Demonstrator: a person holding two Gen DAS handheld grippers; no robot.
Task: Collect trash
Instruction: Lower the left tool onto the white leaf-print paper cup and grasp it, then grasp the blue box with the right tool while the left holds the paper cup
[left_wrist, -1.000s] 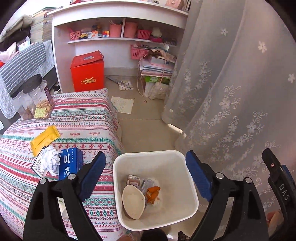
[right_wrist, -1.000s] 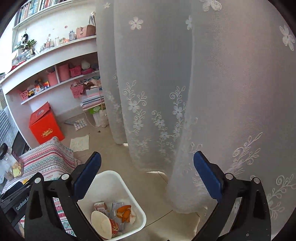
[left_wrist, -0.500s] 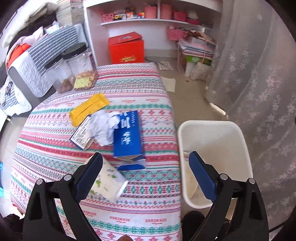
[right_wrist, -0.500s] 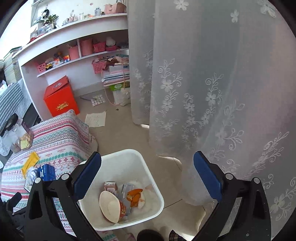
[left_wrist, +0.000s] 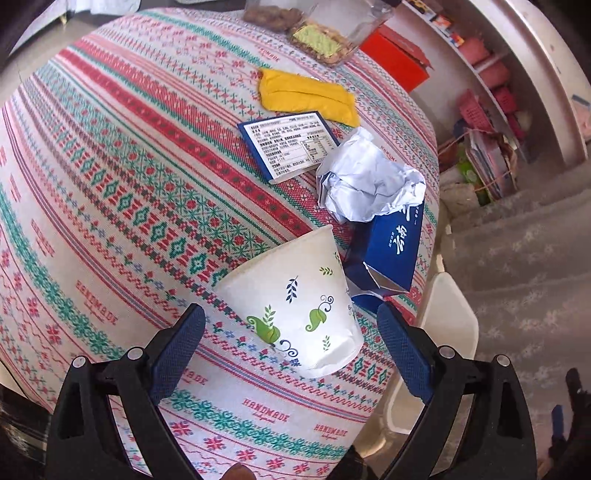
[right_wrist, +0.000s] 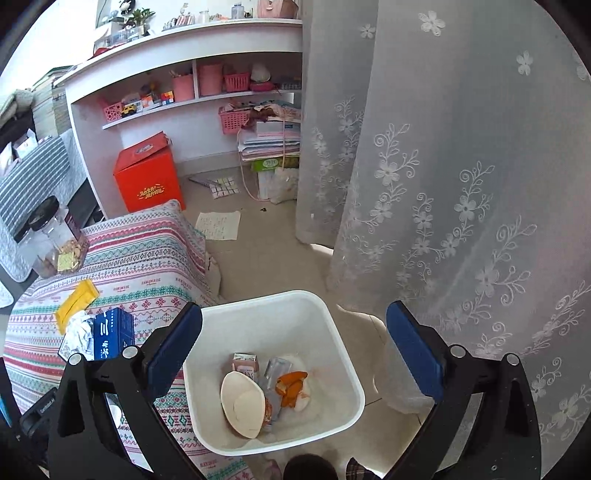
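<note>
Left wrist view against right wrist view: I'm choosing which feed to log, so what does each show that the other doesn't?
Only the left wrist view shows the paper cup lying on its side between the open left gripper fingers.

Only the right wrist view shows inside the white bin, with trash at the bottom, below the open right gripper.

Both show the blue box, crumpled paper and yellow packet.

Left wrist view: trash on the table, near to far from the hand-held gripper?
Paper cup → blue box → crumpled paper → label card → yellow packet.
</note>
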